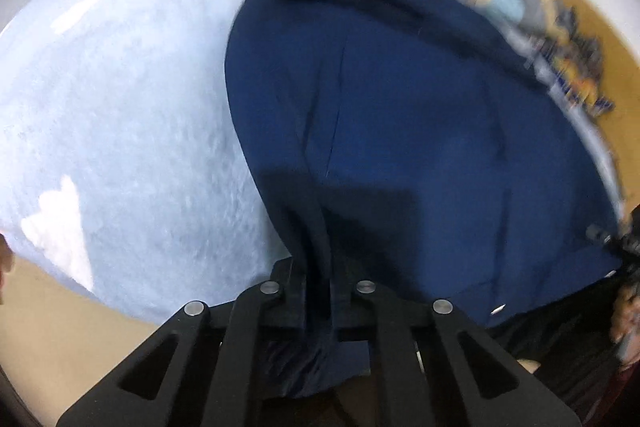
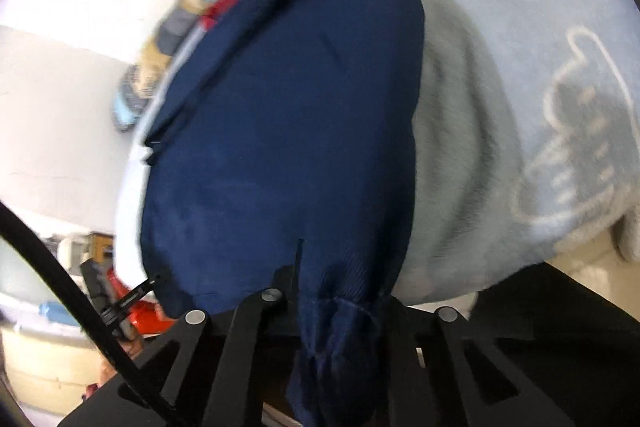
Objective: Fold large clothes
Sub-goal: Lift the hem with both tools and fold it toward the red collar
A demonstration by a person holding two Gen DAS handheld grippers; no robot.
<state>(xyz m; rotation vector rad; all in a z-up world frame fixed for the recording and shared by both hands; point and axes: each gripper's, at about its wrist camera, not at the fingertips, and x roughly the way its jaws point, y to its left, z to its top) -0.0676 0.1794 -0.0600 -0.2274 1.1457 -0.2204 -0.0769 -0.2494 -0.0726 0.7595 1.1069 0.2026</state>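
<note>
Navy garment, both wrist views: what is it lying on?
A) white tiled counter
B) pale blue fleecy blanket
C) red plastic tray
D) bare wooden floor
B: the navy garment is spread over a pale blue fleecy blanket that shows along its edge in both wrist views, while the left gripper and right gripper each have their fingers shut on a bunch of its cloth at the near edge.

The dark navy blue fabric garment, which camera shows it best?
The left wrist view: the dark navy blue fabric garment spreads widest there, seams visible, across the pale blue fleece blanket. The right wrist view shows a narrower, blurrier stretch, bunched near the camera.
</note>
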